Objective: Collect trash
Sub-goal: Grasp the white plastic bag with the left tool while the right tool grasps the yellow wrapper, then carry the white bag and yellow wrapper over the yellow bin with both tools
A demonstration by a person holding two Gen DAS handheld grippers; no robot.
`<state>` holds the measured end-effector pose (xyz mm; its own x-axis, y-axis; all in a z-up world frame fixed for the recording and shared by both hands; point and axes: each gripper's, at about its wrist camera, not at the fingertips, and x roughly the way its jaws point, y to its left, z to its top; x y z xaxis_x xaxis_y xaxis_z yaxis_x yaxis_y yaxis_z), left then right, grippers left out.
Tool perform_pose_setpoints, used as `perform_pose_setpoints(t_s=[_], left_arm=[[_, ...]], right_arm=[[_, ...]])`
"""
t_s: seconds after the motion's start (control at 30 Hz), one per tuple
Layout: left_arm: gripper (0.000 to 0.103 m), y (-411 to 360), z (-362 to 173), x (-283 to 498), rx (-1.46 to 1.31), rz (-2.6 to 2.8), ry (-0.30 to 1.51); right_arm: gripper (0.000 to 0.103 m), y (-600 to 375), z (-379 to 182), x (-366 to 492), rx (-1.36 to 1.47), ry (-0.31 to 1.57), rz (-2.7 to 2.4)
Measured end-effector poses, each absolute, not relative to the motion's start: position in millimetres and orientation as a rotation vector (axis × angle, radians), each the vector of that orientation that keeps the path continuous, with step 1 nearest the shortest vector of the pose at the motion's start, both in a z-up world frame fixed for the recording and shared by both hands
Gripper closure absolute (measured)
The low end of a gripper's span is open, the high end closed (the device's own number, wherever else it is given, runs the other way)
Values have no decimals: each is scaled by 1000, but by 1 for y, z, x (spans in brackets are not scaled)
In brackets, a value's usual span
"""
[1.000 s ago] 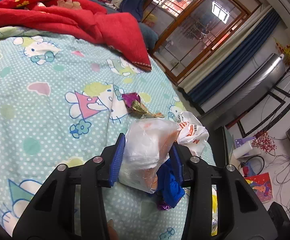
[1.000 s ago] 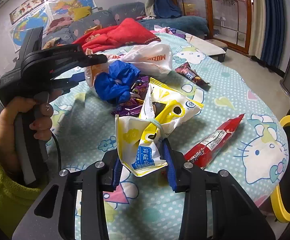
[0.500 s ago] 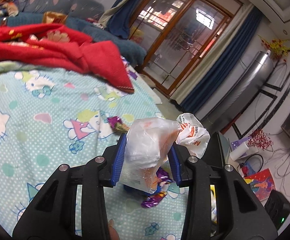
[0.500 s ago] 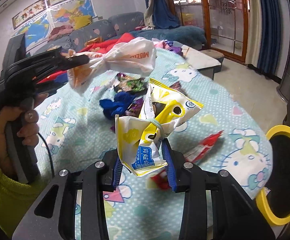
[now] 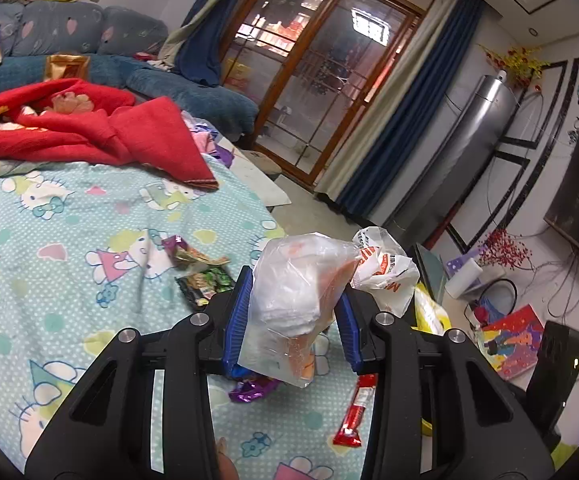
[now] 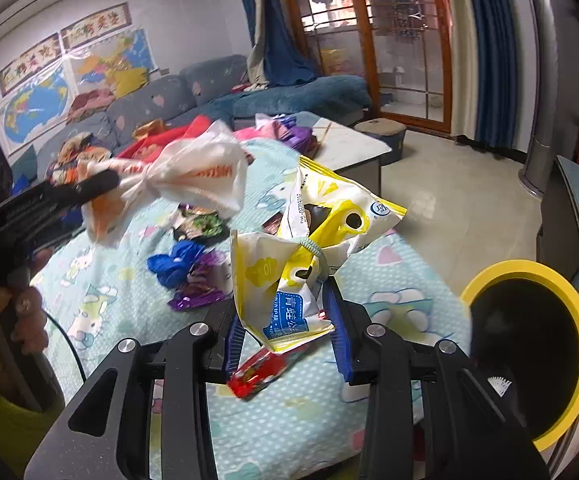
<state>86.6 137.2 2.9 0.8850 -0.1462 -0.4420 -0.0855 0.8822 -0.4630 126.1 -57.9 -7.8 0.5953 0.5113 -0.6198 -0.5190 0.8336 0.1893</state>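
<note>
Trash fills both grippers: the left gripper [image 5: 292,316] clenches a crumpled clear plastic bag [image 5: 297,292] in the air, the right gripper [image 6: 285,332] grips a yellow-and-white snack bag [image 6: 309,248] — both above the bed [image 5: 69,240]. Below lie loose wrappers (a red one [image 5: 355,412], a purple one [image 5: 251,390]), with a yellow-rimmed bin [image 6: 577,320] just beside the bed.

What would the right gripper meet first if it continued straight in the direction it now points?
Probably the bedsheet just past the yellow snack bag held in the right gripper; the yellow-rimmed bin lies off to the side. Depth is uncertain.
</note>
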Motion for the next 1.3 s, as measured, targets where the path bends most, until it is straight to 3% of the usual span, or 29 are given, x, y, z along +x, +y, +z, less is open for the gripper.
perform_pose_setpoints(t_s=[1.3], left_arm=[[72,-5,-9,114,-251,-299,586]], right_arm=[[68,-216,-9,152,195,688,276]])
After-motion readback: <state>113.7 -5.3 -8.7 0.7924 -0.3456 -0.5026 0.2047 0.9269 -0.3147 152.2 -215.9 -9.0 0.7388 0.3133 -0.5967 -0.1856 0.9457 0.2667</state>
